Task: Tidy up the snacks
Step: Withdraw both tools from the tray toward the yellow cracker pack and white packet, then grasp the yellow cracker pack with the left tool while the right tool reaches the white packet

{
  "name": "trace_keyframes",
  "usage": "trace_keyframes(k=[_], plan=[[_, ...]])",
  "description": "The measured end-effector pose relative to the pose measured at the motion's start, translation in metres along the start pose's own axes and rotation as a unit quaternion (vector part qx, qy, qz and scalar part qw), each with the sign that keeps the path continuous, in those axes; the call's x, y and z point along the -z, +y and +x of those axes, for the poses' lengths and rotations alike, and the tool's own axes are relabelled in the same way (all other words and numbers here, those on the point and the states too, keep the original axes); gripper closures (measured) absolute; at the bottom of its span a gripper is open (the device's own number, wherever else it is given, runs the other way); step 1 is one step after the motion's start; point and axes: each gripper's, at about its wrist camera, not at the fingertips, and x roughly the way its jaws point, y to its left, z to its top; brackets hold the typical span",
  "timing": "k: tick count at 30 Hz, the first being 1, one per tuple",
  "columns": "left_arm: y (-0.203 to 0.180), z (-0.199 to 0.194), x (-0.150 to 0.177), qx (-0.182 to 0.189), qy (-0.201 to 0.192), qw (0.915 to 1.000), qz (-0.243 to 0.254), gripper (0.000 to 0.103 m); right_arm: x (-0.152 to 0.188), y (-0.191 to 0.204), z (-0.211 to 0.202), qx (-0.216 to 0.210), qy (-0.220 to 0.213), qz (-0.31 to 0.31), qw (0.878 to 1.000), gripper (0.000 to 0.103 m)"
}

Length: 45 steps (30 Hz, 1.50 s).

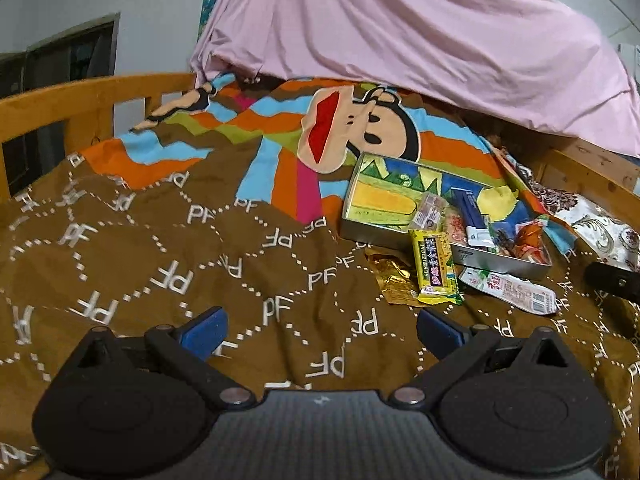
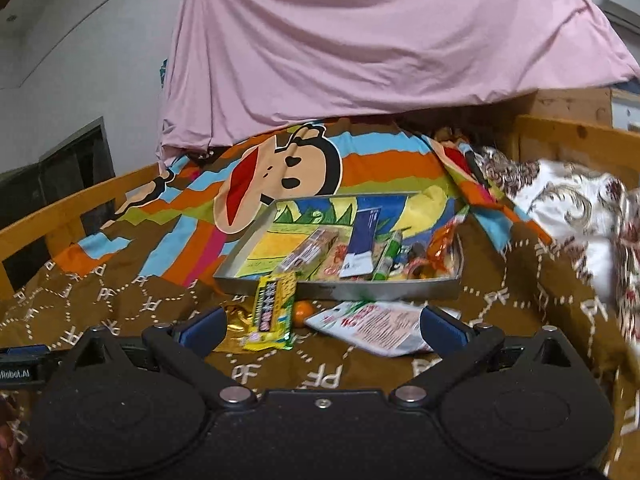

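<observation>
Snacks lie on the bed, some in the tin tray [image 1: 362, 236] and some on the brown blanket [image 1: 160, 240] by its near edge.

From your left wrist, your left tongs [image 1: 320, 330] are spread wide and hold nothing. They hang over bare blanket, well left of the tray, so they are not reaching yet. Three packs wait outside the tray: one yellow bar [image 1: 435, 268] leaning on the near rim, one gold wrapper [image 1: 390, 280] under it, and one white packet [image 1: 508, 288] lying flat. The tray holds several packs, too jumbled to count.

From your right wrist, your right tongs [image 2: 322, 326] are also wide open and empty. They point at the loose packs, I think to pick one up. Here you see the same three, plus one small orange ball [image 2: 303, 309] by the tray's near wall. The white packet [image 2: 368, 328] is closest to the right finger.
</observation>
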Motion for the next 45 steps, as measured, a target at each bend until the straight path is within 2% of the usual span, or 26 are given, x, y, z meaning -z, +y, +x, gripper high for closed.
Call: trace_keyframes(k=[4, 8, 14, 17, 20, 24, 30, 37, 39, 43, 45], plan=[[-0.011, 0.022, -0.004, 0.012, 0.015, 0.9997, -0.012, 0.0, -0.005, -0.012, 0.018, -0.001, 0.012, -0.024, 1.0, 0.001], [-0.029, 0.044, -0.007, 0.025, 0.02, 0.9995, 0.004, 0.0, -0.006, -0.022, 0.041, 0.017, 0.016, -0.036, 0.999, 0.001], [-0.061, 0.087, -0.017, 0.059, 0.03, 0.9978, -0.005, 0.0, 0.001, -0.044, 0.08, 0.05, 0.038, -0.001, 0.998, 0.001], [-0.075, 0.107, -0.022, 0.061, 0.033, 0.9975, -0.015, 0.0, 0.007, -0.054, 0.096, 0.057, 0.057, 0.003, 0.997, 0.001], [-0.088, 0.123, -0.026, 0.068, 0.034, 0.997, -0.014, 0.0, 0.014, -0.064, 0.109, 0.077, 0.092, 0.024, 0.992, 0.001], [-0.106, 0.143, -0.031, 0.066, 0.037, 0.9969, 0.019, 0.0, 0.02, -0.073, 0.114, 0.056, 0.116, 0.063, 0.99, 0.001], [-0.119, 0.165, -0.034, 0.064, 0.051, 0.9961, 0.035, 0.001, 0.025, -0.05, 0.121, 0.061, 0.118, -0.03, 0.991, 0.001], [-0.131, 0.178, -0.028, 0.046, 0.058, 0.9957, 0.055, 0.003, 0.037, -0.019, 0.14, 0.099, 0.107, -0.172, 0.974, 0.001], [-0.132, 0.181, -0.027, 0.045, 0.062, 0.9953, 0.058, 0.011, 0.039, -0.016, 0.144, 0.11, 0.098, -0.194, 0.97, 0.001], [-0.131, 0.182, -0.024, 0.059, 0.066, 0.9943, 0.058, 0.019, 0.041, -0.009, 0.153, 0.137, 0.067, -0.241, 0.958, 0.001], [-0.133, 0.183, -0.023, 0.059, 0.069, 0.9939, 0.062, 0.028, 0.044, -0.004, 0.156, 0.145, 0.05, -0.268, 0.951, 0.001]])
